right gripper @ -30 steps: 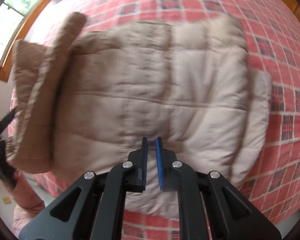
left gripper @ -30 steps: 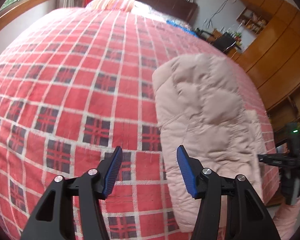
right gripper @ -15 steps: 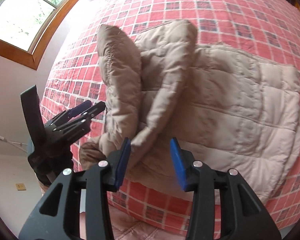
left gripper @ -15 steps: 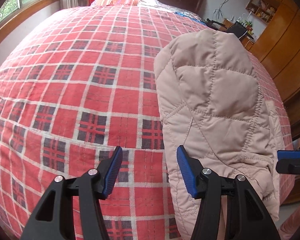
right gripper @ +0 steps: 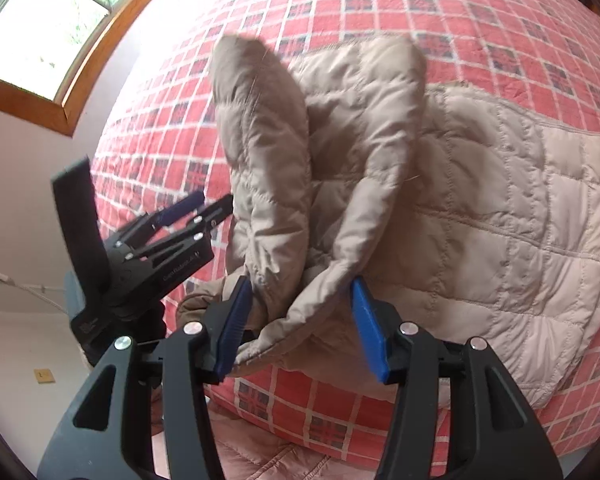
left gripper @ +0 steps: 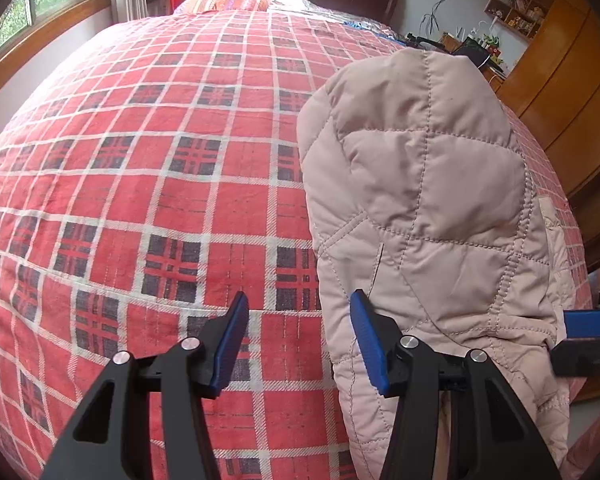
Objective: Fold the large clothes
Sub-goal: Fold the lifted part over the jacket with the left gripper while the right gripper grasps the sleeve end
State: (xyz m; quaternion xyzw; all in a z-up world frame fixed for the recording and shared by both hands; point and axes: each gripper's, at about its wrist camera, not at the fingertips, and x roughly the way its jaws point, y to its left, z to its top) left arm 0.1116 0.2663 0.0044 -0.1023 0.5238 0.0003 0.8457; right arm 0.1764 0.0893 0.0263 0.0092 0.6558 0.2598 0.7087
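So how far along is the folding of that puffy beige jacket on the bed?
Partway, I'd judge. Done: the quilted jacket lies on the checked bedspread with one side already turned over its body, standing in a hump. In hand: nothing; the left gripper and right gripper are both open, the right's jaws around the loose edge. Left: flatten that flap and fold the rest smaller.

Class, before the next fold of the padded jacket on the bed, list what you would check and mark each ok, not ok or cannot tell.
1. Left gripper jaws open, nothing held: ok.
2. Right gripper jaws open around a loose jacket flap, not yet clamped: ok.
3. Jacket lies flat: not ok, its sleeves stand bunched up.
4. Jacket fully on the plaid bedspread: not ok, its near edge overhangs.
5. Zipper closed: cannot tell.
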